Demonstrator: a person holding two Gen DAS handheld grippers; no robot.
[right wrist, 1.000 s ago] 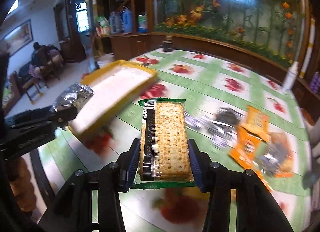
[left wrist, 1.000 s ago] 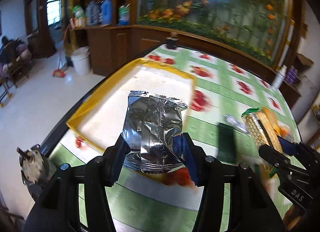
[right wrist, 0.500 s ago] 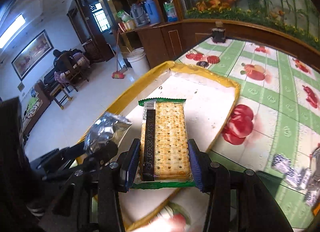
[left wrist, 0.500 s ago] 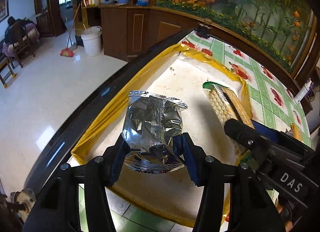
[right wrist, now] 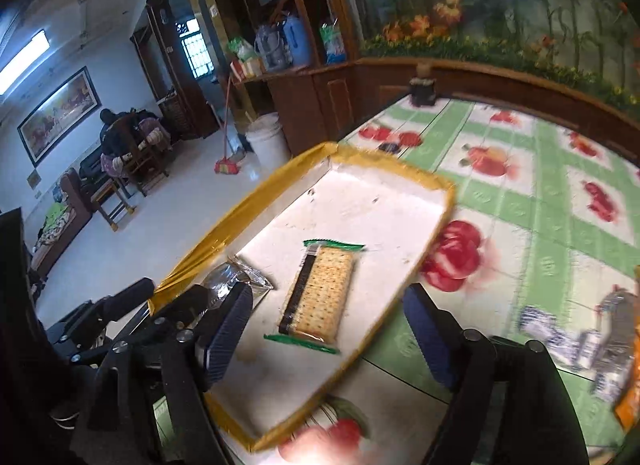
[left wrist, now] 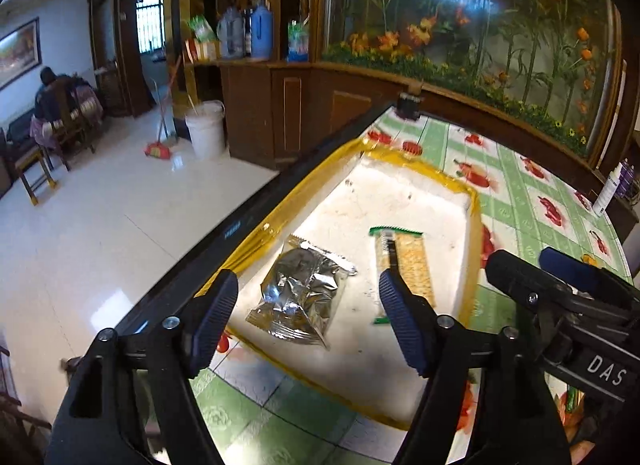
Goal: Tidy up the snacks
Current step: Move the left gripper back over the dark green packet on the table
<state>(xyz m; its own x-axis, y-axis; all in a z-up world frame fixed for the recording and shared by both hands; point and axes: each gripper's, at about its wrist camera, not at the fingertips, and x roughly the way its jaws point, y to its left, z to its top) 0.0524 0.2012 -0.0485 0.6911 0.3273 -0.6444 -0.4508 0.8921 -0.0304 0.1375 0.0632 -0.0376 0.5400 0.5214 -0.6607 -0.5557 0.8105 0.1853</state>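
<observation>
Two snacks lie in your tray [left wrist: 474, 201] on the desk [right wrist: 516, 201].
Both tongs, left [left wrist: 308, 319] and right [right wrist: 330, 329], gape empty; foil bag [left wrist: 300, 291] is light, crinkly, slippery; crackers [right wrist: 320, 297] break, so grip edges.

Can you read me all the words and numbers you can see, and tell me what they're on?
"DAS": white letters on the right gripper body.
Cracker packet: print on its dark strip, too small to read.
Silver snack bag: no readable text.
Table edge: small blue mark, too blurred.
</observation>
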